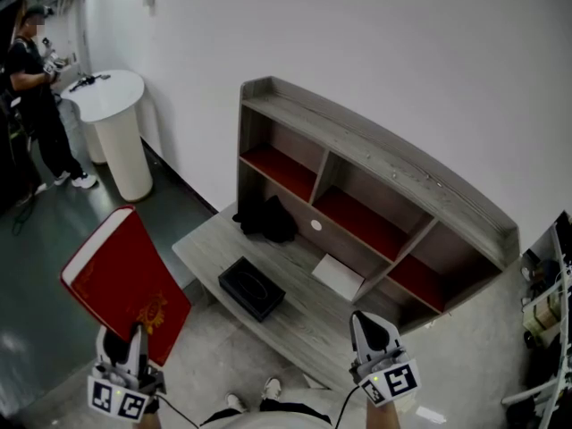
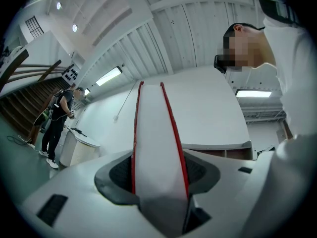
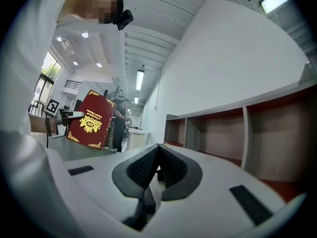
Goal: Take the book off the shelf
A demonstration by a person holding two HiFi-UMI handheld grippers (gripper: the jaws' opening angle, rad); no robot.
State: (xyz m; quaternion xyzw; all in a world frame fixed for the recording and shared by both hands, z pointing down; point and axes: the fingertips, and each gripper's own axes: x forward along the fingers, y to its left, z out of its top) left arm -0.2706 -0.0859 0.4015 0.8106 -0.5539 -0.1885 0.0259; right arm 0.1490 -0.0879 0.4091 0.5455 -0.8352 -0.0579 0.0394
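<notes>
A red hardcover book [image 1: 125, 284] with a gold emblem is held up at the lower left, well away from the grey shelf unit [image 1: 375, 164]. My left gripper [image 1: 125, 347] is shut on the book's lower edge. In the left gripper view the white page edge [image 2: 157, 152] and red covers rise between the jaws. The same book [image 3: 91, 119] shows at the left of the right gripper view. My right gripper [image 1: 371, 333] hovers low at the right, in front of the desk; its pads [image 3: 171, 167] meet at the tips with nothing between them.
On the desk top [image 1: 304, 315] lie a black box [image 1: 252, 288], a dark bundle [image 1: 266, 218] and a white sheet [image 1: 338, 276]. The shelf compartments have red floors. A white round pedestal [image 1: 116, 123] and a person in black [image 1: 36, 96] stand at the far left.
</notes>
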